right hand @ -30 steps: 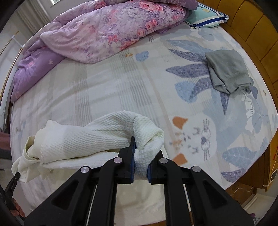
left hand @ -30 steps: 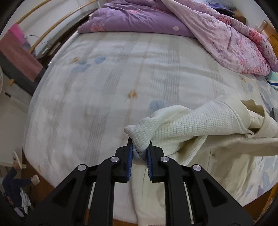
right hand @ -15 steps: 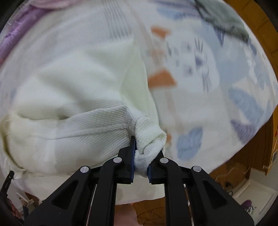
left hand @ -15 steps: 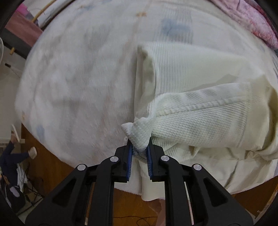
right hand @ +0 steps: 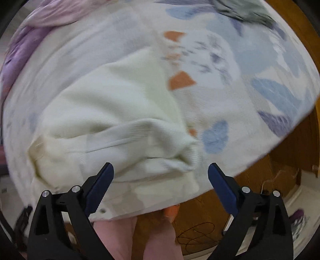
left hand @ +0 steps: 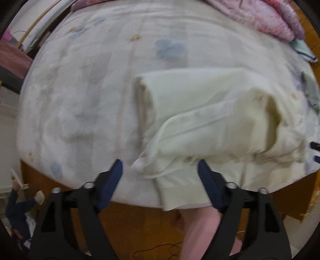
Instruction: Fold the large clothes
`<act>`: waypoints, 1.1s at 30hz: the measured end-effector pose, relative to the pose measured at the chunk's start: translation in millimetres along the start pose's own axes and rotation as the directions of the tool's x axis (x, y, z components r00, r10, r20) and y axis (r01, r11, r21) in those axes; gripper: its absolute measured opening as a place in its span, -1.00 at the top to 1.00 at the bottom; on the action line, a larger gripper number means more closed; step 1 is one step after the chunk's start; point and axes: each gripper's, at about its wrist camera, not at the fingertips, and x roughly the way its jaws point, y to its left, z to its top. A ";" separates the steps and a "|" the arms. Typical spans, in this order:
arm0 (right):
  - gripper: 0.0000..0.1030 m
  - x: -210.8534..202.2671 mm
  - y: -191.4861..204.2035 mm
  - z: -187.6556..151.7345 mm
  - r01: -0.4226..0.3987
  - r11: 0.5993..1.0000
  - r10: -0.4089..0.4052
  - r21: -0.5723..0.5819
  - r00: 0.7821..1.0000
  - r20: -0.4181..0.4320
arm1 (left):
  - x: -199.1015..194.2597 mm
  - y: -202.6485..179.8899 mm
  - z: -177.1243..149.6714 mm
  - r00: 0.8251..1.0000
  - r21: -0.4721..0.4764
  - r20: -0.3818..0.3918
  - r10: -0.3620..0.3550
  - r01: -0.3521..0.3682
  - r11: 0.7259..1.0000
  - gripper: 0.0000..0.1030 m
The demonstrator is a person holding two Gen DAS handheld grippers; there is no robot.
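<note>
Left wrist view: the left gripper (left hand: 160, 170), jaws just opened wide and empty, hangs over the cream garment (left hand: 210, 120) folded on the bed (left hand: 80, 100), pink quilt (left hand: 276, 22) far ahead; right wrist view: the right gripper (right hand: 161, 172), likewise just opened and empty, shows the garment's opposite end, grey cloth (right hand: 244, 10) far ahead.

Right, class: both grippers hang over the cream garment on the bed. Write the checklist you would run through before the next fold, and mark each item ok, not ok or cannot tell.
1. Left gripper let go: ok. Its jaws have just opened wide, and the corner lies loose between them, touching neither pad.
2. Right gripper let go: ok. Jaws just opened, the cloth below them.
3. Cream knit garment resting on the bed sheet: ok.
4. Folded layer lying flat: not ok, it is bunched and ridged.
5. Near hem fully on the bed: not ok, it hangs over the edge.
6. Edges lined up: cannot tell, the frames are blurred.
</note>
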 end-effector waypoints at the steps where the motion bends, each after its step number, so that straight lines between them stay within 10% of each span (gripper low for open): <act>1: -0.78 -0.7 13.5 5.7 -0.030 0.999 0.030 -0.033 1.000 -0.004 | -1.0 -2.7 8.7 0.999 -0.009 0.010 -0.033 0.033 0.999 -0.55; 8: -0.46 31.7 111.9 49.6 -0.238 0.952 0.221 -0.192 0.970 -0.104 | 39.2 -28.5 75.9 0.987 -0.055 0.001 -0.163 0.163 0.985 -0.53; 12: -0.16 75.3 152.3 69.4 -0.253 0.945 0.215 -0.209 0.958 -0.189 | 81.0 -36.4 89.6 0.962 -0.095 -0.122 -0.244 0.233 0.968 0.15; 14: -0.02 96.2 153.7 67.5 -0.274 0.950 0.229 -0.146 0.936 -0.268 | 96.1 -37.5 85.0 0.943 -0.116 -0.189 -0.275 0.257 0.960 0.19; 27: -0.05 108.5 44.6 -107.2 -0.170 0.979 0.098 -0.113 0.876 -0.473 | 114.0 -37.0 -87.5 0.871 -0.077 -0.452 -0.195 0.180 0.981 0.20; 33: -0.08 87.1 4.1 -117.2 -0.121 0.992 0.098 -0.024 0.892 -0.440 | 84.4 -24.3 -83.0 0.903 -0.140 -0.351 -0.246 0.210 0.968 -0.13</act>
